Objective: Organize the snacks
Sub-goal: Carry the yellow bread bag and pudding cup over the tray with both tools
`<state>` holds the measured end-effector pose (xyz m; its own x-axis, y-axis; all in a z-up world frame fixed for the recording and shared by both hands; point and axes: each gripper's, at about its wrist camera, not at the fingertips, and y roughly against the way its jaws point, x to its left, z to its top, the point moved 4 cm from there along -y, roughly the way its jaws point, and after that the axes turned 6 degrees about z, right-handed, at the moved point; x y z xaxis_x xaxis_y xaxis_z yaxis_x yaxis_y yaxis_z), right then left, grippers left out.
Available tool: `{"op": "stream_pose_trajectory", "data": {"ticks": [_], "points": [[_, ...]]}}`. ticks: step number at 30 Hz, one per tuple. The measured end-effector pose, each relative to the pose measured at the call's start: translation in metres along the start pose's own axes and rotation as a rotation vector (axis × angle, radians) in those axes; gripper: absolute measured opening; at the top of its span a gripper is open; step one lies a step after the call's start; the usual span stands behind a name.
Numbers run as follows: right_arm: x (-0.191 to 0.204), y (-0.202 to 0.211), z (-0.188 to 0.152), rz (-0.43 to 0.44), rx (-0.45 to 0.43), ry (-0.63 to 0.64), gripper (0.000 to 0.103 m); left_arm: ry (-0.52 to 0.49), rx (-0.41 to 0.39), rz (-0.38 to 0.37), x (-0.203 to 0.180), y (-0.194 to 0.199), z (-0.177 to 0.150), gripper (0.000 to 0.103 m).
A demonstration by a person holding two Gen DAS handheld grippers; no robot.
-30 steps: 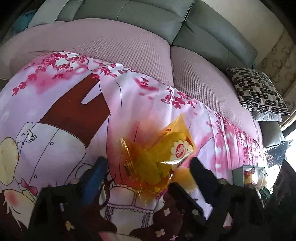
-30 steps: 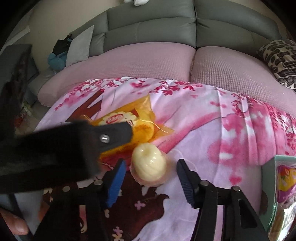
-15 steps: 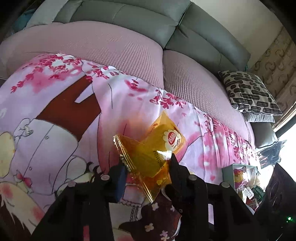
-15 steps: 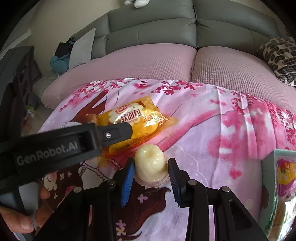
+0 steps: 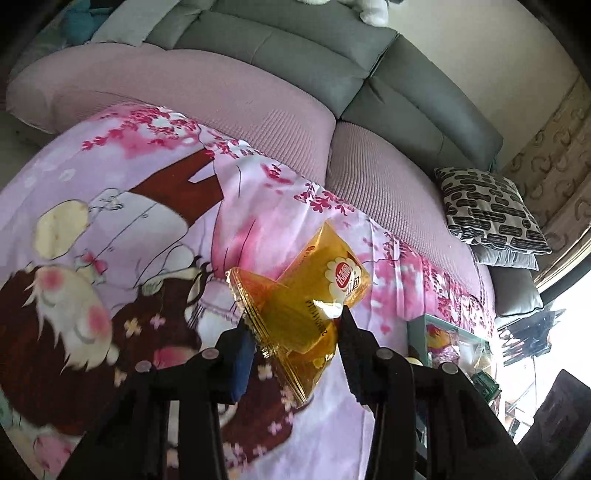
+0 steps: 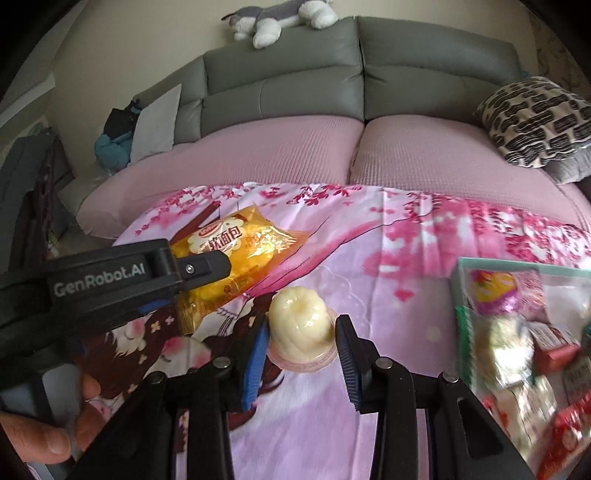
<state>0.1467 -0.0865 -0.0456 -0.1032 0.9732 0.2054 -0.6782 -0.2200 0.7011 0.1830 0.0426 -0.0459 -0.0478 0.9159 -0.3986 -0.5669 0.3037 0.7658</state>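
Nearest, the left gripper [image 5: 295, 328] is clamped on one yellow bread packet [image 5: 306, 295], held clear above the pink cartoon blanket [image 5: 122, 229]. The right gripper [image 6: 301, 332] grips one pale jelly cup [image 6: 299, 325], with one green box [image 6: 465, 273] of wrapped snacks at three o'clock. Farther back, at twelve o'clock, one grey sofa [image 6: 295, 77] carries one plush toy [image 6: 280, 18] and one patterned cushion [image 6: 532, 118].

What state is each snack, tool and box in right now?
Left tool: shut on the yellow bread packet, which is lifted off the cloth.
Right tool: shut on the jelly cup, upside down.
Snack box: open, holding wrapped snacks.
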Motion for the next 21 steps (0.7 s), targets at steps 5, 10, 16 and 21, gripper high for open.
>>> {"op": "stream_pose_trajectory", "data": {"ticks": [5,10,16,21], "points": [[0.001,0.033,-0.007,-0.004,-0.030,-0.039,0.039,-0.003,-0.043,0.006,-0.010,0.028,-0.010,0.043],[-0.005,0.065,-0.013,-0.017,-0.068,-0.086,0.040,-0.016,-0.066,-0.017,-0.026,0.054,-0.027,0.043],[-0.025,0.096,-0.024,-0.082,-0.099,-0.139,0.040,-0.050,-0.112,-0.030,-0.046,0.078,-0.044,0.044],[-0.041,0.114,-0.034,-0.136,-0.115,-0.172,0.040,-0.099,-0.139,-0.018,-0.062,0.091,-0.055,0.044]]}}
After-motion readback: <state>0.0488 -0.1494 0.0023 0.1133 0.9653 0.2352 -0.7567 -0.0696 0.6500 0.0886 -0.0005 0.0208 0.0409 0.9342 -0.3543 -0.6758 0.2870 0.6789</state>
